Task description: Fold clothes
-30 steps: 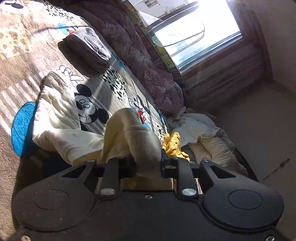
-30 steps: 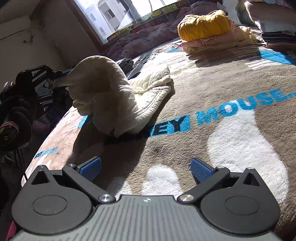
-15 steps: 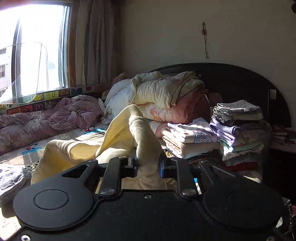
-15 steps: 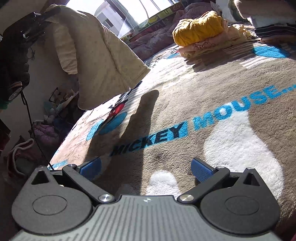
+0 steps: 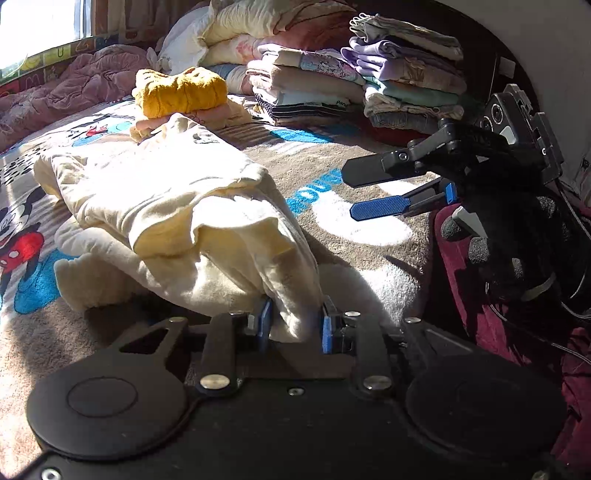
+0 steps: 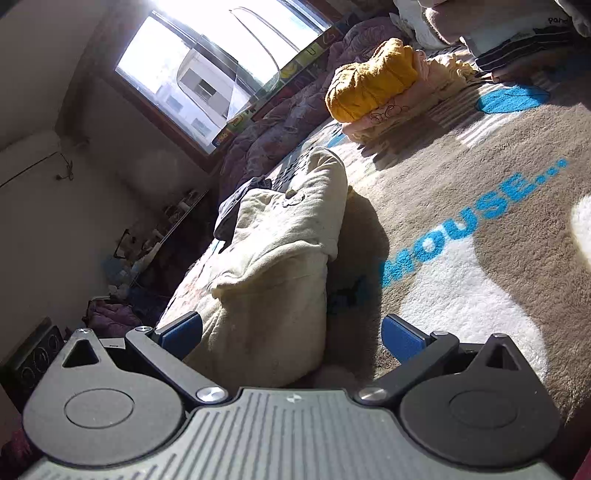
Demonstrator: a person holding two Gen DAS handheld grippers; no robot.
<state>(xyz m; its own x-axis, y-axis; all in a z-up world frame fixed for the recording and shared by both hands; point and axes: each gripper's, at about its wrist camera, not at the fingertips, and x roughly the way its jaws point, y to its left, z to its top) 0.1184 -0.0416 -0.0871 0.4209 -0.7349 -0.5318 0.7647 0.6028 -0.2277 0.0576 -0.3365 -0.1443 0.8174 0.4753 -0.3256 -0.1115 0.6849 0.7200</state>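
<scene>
A cream garment [image 5: 166, 206] lies bunched on the brown Mickey Mouse blanket [image 5: 332, 166]. My left gripper [image 5: 293, 325] is shut on its near end, low over the blanket. In the left wrist view my right gripper [image 5: 354, 194] hovers open at the right, apart from the cloth. In the right wrist view the cream garment [image 6: 280, 258] stretches away from just ahead, its near end lying between the spread fingers of the right gripper [image 6: 291, 336], which is open.
A folded mustard garment [image 5: 181, 92] tops a small pink pile behind the cream one. Taller stacks of folded clothes [image 5: 402, 74] and pillows [image 5: 236, 29] line the headboard. A purple quilt [image 5: 70, 85] runs under the window. A gloved hand [image 5: 517, 236] holds the right gripper.
The left gripper swung the lifted cream garment down and laid it on the blanket. The right gripper has come close to the garment's near end, still open.
</scene>
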